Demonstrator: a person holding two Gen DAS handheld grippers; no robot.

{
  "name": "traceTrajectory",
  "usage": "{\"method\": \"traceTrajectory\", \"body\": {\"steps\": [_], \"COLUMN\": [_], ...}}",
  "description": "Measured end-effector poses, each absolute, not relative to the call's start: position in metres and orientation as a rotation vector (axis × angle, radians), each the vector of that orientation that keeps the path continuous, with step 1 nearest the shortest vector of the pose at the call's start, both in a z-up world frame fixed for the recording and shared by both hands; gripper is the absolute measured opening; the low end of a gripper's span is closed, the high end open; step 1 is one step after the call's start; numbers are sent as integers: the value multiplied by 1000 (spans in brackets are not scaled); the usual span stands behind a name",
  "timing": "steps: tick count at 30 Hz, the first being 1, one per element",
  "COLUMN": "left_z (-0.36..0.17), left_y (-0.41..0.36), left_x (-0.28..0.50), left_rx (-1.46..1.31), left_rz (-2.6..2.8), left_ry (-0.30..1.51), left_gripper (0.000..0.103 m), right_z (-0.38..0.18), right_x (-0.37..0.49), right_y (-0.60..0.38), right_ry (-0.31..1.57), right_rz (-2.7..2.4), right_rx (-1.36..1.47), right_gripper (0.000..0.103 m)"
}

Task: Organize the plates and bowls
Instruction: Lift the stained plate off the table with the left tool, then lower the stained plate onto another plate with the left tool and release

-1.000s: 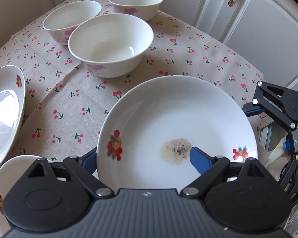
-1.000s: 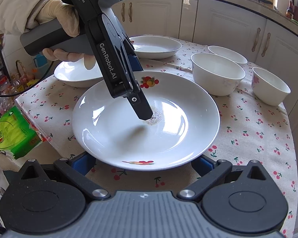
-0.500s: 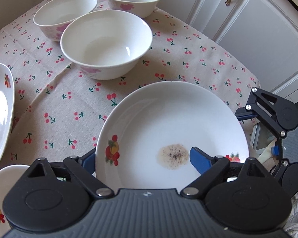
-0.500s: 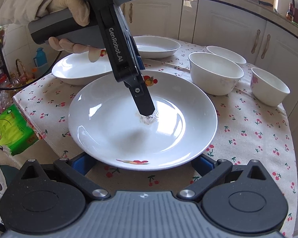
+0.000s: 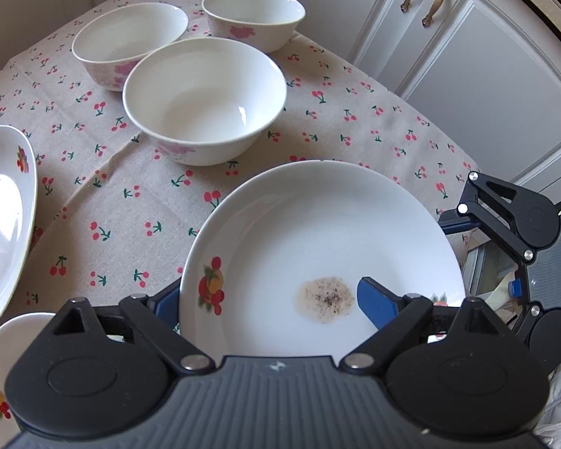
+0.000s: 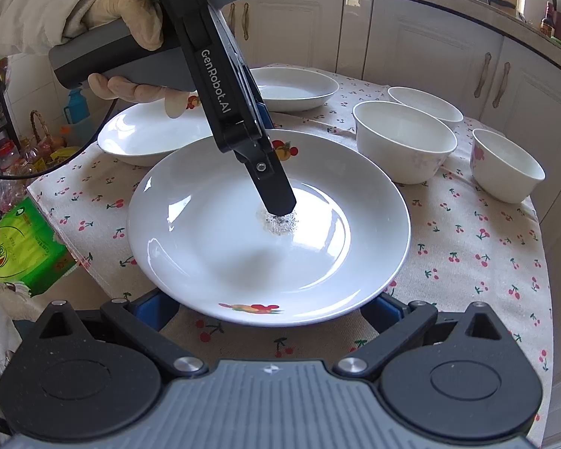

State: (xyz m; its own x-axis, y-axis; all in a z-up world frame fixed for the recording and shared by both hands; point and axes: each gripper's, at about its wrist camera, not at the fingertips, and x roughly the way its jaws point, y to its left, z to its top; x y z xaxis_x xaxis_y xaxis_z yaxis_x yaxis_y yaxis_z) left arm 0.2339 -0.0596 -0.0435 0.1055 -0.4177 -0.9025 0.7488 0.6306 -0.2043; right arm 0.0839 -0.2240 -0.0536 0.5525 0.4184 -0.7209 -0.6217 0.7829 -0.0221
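Looking over a table (image 6: 478, 247) draped in beige cherry-print cloth, cream cabinets (image 6: 422, 48) behind, I see three round glossy white bowls (image 5: 205, 101) and shallow fruit-decal plates. My left tongs (image 5: 269, 299) straddle the nearest plate's (image 5: 318, 232) rim, one blue finger (image 5: 377, 301) beside a speckled stain (image 5: 327, 299); whether they pinch I cannot tell. The right tongs (image 6: 269, 310) flank its near edge, parted.

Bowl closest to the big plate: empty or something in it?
Empty. The bowl shows only a bare white inside in both wrist views.
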Motion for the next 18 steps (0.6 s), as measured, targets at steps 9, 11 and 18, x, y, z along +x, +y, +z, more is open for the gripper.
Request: {"method": "traceTrajectory", "body": {"steps": [9,11,18], "left_z": [-18,-14,-5], "left_y": [-33,-22,26], "left_x": [232,232,236], "left_rx": [296,281,223], "left_rz": [-839,-820,-736], "left_ry": [1118,1109,1090], "left_gripper": [93,93,93], "right_z": [-32,-27,-20], "right_x": [95,100,120], "right_y": [-210,-202,-168], "right_ry": [735,728,712], "right_rz": [667,688,771], "right_rx": [-318,-325,-362], "right_gripper": [103,103,103]}}
